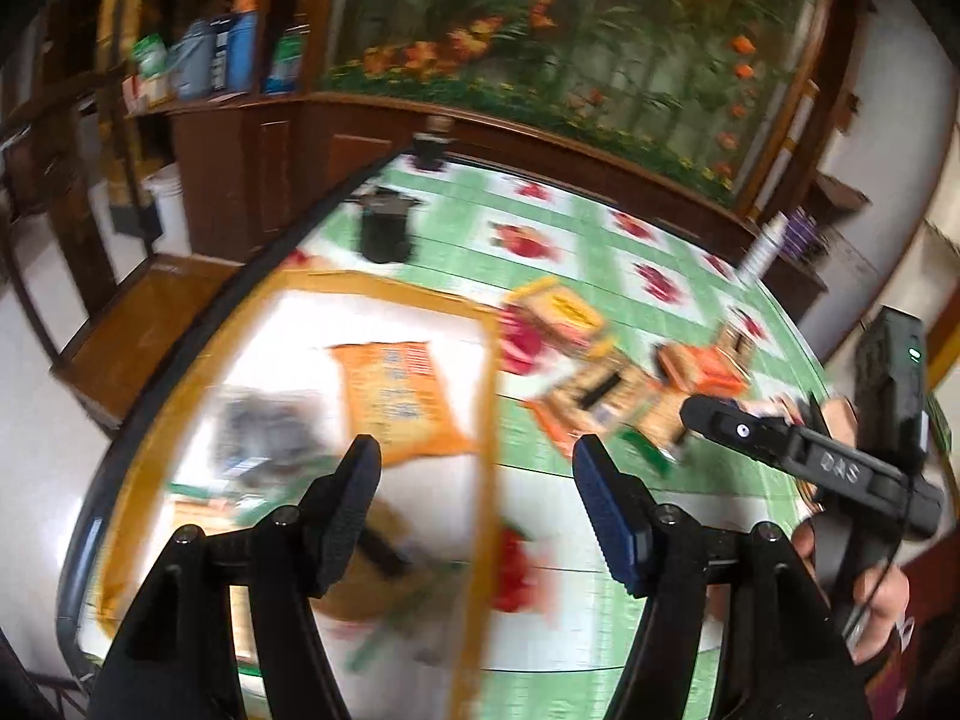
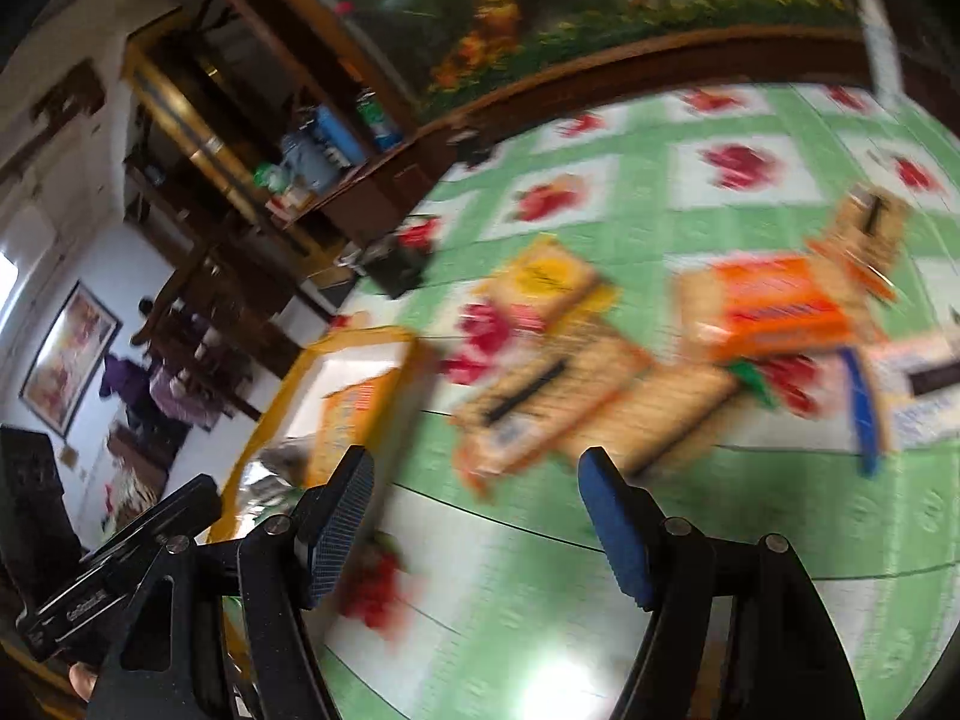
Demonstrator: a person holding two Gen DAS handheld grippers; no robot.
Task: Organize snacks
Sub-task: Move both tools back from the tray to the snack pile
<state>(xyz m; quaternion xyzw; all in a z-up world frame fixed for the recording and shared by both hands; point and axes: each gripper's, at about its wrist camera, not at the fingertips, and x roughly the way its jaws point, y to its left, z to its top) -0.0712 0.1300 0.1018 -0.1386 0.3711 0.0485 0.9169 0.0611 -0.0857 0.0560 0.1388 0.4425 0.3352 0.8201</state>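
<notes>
left wrist view: the left gripper (image 1: 477, 495) hangs over the near right edge of the yellow-rimmed tray (image 1: 489, 360), jaws apart with nothing between the pads; no earlier picture here, so only the present gap is noted. picture is motion-blurred. inside the tray lie an orange snack bag (image 1: 396, 399) and, nearer the left rim, a dark packet (image 1: 264, 438) plus some flatter packs too smeared to name. these sit flat and side by side, which reads as the tray being the collecting place for the snacks. to the right of the tray, on the green-and-white flowered tablecloth (image 1: 600, 228), a loose heap of cracker packs (image 1: 600, 396) and an orange box (image 1: 702, 369) lie overlapping, unsorted. a black cup-like object (image 1: 387, 228) stands further back, apart from the snacks. the right gripper (image 1: 798, 450) enters from the right edge, a hand (image 1: 876, 600) on its handle, reaching toward the heap; its jaws are not readable from this side. right wrist view: the right gripper (image 2: 477, 516) points down at bare tablecloth (image 2: 690, 180) just short of the cracker packs (image 2: 570, 408), fingers spread and empty. the orange box (image 2: 774, 306) and a yellow pack (image 2: 549, 279) lie beyond, the tray (image 2: 354, 339) off to the left with the orange snack bag (image 2: 348, 420) partly visible. judgement: roughly a few items are filed, the heap remains; the right side seems positioned for the next pick, the nearest cracker pack being the likely target.
</notes>
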